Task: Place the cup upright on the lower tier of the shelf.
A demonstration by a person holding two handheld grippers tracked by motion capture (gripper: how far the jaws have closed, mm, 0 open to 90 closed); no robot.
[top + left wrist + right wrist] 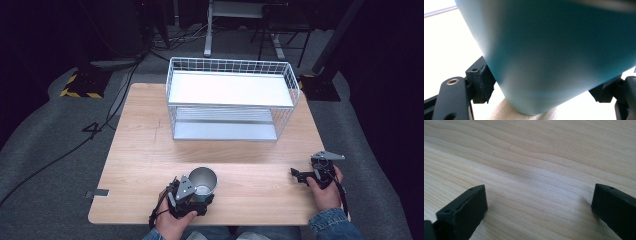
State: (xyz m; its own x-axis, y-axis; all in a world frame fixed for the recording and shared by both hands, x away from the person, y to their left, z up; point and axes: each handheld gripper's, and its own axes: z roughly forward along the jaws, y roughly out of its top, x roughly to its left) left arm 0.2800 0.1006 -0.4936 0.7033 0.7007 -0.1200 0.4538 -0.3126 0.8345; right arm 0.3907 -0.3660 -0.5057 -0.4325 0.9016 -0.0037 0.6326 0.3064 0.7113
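A silver metal cup stands upright near the front edge of the wooden table, left of centre. My left gripper is shut on the cup from the near side. In the left gripper view the cup wall looks teal and blurred, with the black pads pressed against both its sides and its base just over the wood. My right gripper rests at the front right, pointing left. Its jaws stand wide apart over bare wood in the right gripper view, open with nothing between them.
A white two-tier wire rack stands at the back middle of the table, its shelves bare. Grey carpet, cables and desk legs lie beyond the far edge. Bare wood spans between the cup and the rack.
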